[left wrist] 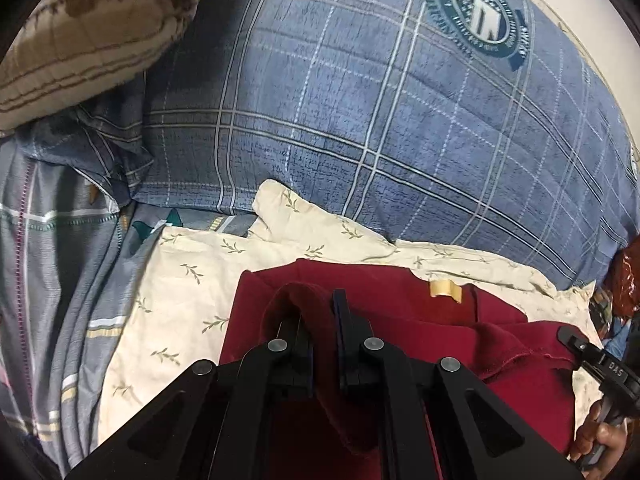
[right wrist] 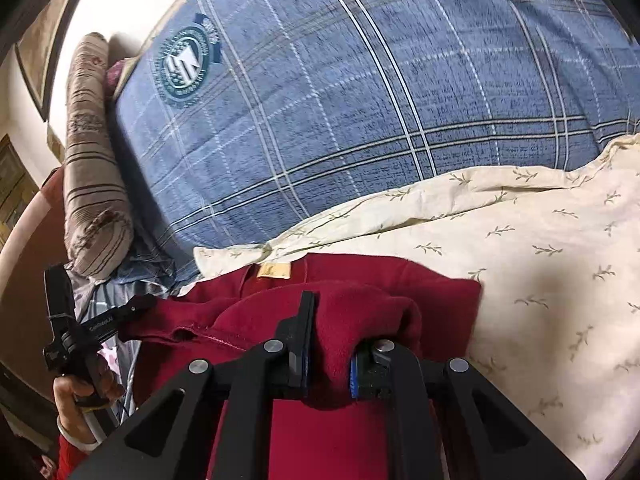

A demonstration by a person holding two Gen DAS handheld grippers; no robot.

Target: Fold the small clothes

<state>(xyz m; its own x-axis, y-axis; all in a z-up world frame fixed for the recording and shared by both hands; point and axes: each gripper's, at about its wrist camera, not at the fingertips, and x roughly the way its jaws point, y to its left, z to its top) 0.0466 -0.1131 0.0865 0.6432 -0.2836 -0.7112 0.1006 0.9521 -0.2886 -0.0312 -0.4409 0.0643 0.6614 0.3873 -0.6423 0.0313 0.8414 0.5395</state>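
A dark red fleece garment (left wrist: 400, 312) with a tan neck label (left wrist: 444, 290) lies on a cream leaf-print cloth (left wrist: 180, 280). My left gripper (left wrist: 320, 320) is shut on a raised fold of the red garment at its left side. My right gripper (right wrist: 332, 340) is shut on a bunched fold of the same garment (right wrist: 360, 280) at its right side. The label also shows in the right wrist view (right wrist: 274, 270). Each gripper shows at the edge of the other's view: the right gripper (left wrist: 576, 344) and the left gripper (right wrist: 136, 306).
A large blue plaid pillow (left wrist: 360, 100) with a round emblem lies behind the garment. A brown patterned pillow (left wrist: 88, 32) sits at the far left. Grey striped bedding (left wrist: 52, 260) lies to the left. The cream cloth (right wrist: 540, 260) spreads to the right.
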